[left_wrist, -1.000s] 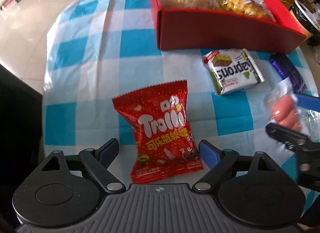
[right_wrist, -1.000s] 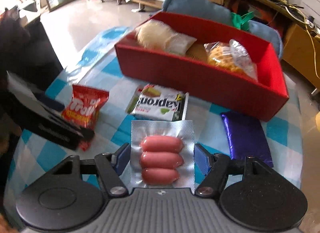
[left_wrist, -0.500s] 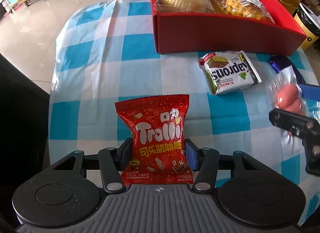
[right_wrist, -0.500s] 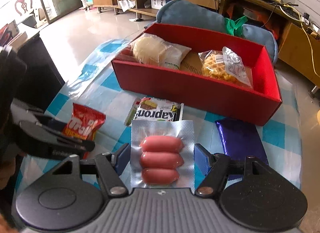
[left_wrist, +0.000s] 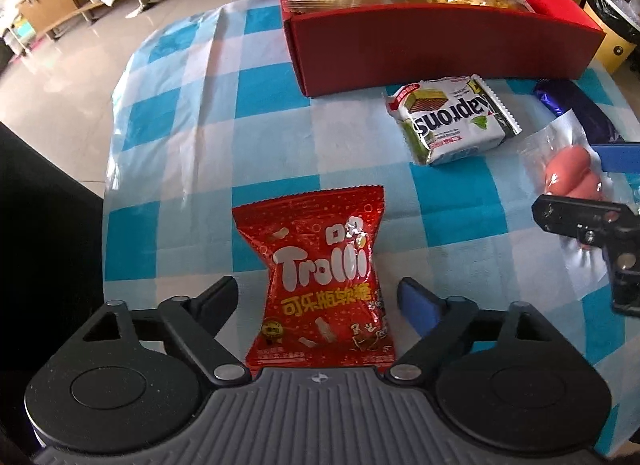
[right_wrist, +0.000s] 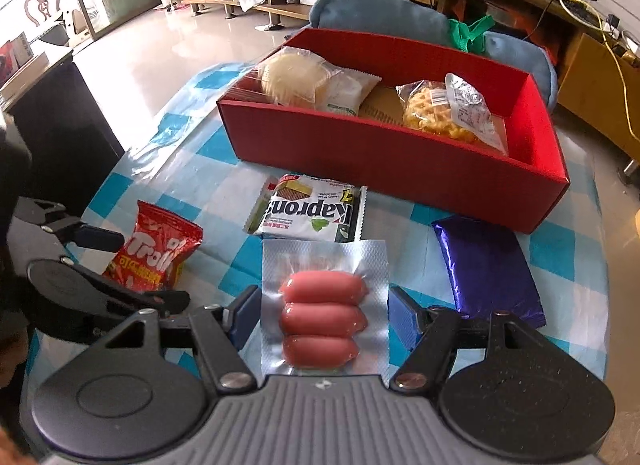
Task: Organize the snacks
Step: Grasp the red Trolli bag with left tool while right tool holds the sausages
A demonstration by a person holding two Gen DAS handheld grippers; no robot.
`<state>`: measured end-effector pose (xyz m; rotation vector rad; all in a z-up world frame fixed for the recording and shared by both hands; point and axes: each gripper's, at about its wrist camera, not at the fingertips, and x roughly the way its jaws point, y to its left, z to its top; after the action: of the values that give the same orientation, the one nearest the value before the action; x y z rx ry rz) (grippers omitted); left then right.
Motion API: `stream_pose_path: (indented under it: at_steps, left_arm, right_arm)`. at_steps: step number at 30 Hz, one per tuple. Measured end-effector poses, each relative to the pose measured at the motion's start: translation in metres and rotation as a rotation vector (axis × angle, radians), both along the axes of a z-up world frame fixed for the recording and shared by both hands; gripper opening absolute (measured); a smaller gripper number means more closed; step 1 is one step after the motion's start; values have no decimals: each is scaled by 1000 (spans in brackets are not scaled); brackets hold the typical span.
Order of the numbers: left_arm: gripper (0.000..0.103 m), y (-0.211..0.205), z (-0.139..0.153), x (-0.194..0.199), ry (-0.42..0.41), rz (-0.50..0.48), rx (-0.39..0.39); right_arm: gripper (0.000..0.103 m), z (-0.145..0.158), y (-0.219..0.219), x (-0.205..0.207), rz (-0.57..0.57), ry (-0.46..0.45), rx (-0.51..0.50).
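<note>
The lower edge of the red candy bag [left_wrist: 320, 289] is covered by the body of the left gripper [left_wrist: 318, 299]. In the right wrist view, the same gripper's fingers overlap the bag's near corner. The purple packet [left_wrist: 568, 105] is partly behind the sausage pack [left_wrist: 568, 173] and cut off. The sausage pack's lower edge is hidden under the right gripper [right_wrist: 320, 315]. The red box [left_wrist: 420, 37] is cropped at the top edge. Small print on the wafer pack [right_wrist: 312, 211] is too small to read. Shelf contents in the background are indistinct.
</note>
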<state>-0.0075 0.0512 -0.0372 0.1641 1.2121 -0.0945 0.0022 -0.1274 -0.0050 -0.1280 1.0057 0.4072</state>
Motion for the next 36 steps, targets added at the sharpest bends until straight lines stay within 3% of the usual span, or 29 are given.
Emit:
stream_pose_path:
  at_steps: [3,7,20,25,31,36]
  left_arm:
    - [90,6,-1,-2,-1,18,-29]
    - [67,9,3,-4,18,22,-96]
    - [59,-2,19,-8,-34,-11,-82]
    - [59,-6,13,-7,-18,-42,-69]
    - [81,1,1,-2,12,-23,-62]
    - [89,7,-5,6,34,11,-102]
  right_arm:
    - [67,0,-1,2,-4,4,5]
    - [67,2,0,3,-4,4,14]
    - [67,5,-2,-1,-9,-15,4]
    - [67,0,-3,0,-9,-1,-4]
    - [67,0,-2,2,-8,2,0]
    - [67,-2,-1,2,-8,10,-1]
